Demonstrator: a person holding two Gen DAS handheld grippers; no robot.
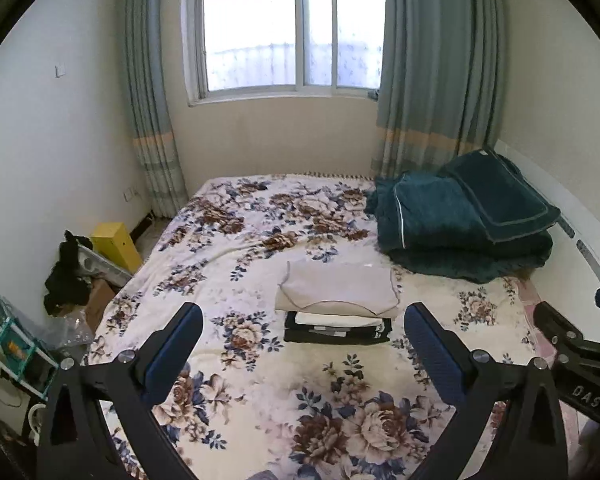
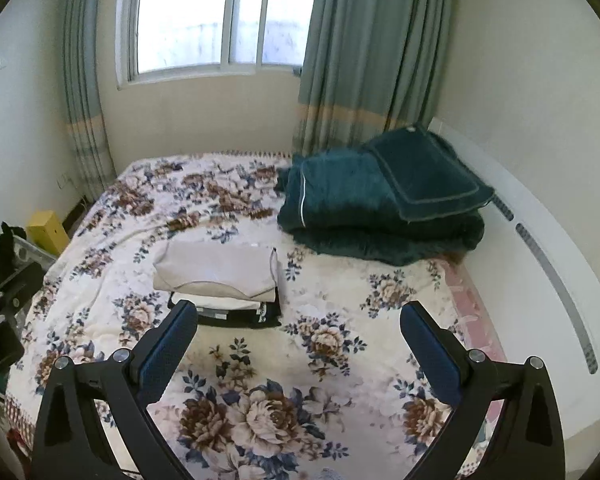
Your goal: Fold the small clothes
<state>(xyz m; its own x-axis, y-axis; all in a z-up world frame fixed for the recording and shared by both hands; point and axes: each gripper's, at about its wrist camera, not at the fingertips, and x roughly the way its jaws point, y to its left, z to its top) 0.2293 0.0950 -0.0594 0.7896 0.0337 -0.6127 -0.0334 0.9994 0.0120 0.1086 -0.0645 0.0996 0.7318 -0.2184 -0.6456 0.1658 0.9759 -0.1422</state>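
A stack of folded clothes lies on the flowered bedspread (image 1: 260, 400): a beige garment (image 1: 336, 288) on top, a white one (image 1: 332, 319) under it and a black one (image 1: 336, 334) at the bottom. It also shows in the right wrist view, with the beige garment (image 2: 216, 270) above the black one (image 2: 236, 316). My left gripper (image 1: 302, 320) is open and empty, held above the bed just in front of the stack. My right gripper (image 2: 299, 318) is open and empty, to the right of the stack. The right gripper's body shows at the left wrist view's right edge (image 1: 572, 344).
A folded dark green blanket (image 1: 464, 224) lies at the bed's far right, against the white headboard (image 2: 540, 240). A yellow box (image 1: 114, 242), black cloth (image 1: 66, 272) and clutter stand on the floor to the left. A window (image 1: 288, 28) with curtains is behind.
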